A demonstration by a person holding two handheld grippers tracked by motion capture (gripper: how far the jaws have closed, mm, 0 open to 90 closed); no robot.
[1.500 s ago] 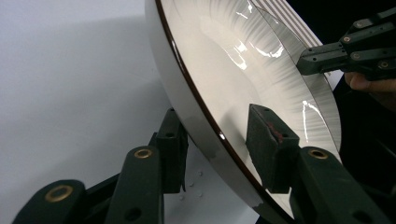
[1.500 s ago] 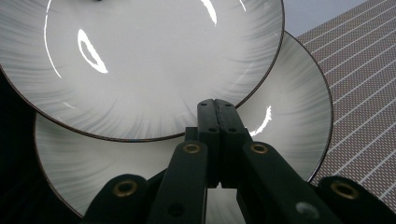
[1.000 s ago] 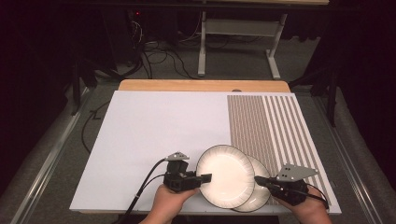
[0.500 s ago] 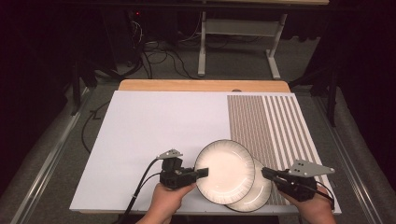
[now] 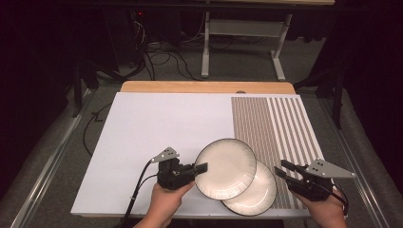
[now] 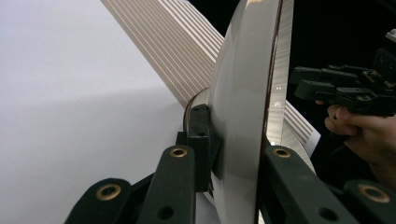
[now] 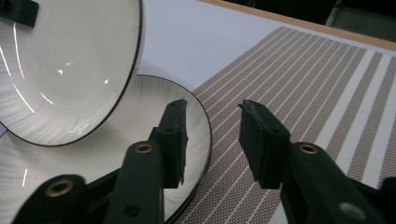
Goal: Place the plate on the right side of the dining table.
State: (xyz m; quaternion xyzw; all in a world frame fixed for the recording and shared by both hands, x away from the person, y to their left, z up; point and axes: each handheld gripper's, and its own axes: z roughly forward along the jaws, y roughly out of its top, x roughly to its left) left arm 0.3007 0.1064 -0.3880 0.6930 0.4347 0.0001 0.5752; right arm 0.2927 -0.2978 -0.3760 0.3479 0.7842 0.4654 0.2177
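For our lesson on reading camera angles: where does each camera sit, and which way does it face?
High view: above the table's near edge, looking forward and down; both hands enter below.
Left gripper view: on the left hand-held gripper, looking along jaws shut on the upper plate.
Right gripper view: on the right hand-held gripper, jaws apart, above the lower plate.
All three share the upper plate.

Worktop and surroundings

A white sheet (image 5: 161,128) covers the wooden worktop (image 5: 204,87); a brown-and-white striped mat (image 5: 273,126) lies on the sheet's right part. Beyond the worktop's far edge stand a grey metal frame (image 5: 242,33) and tangled cables (image 5: 161,54) on the floor.
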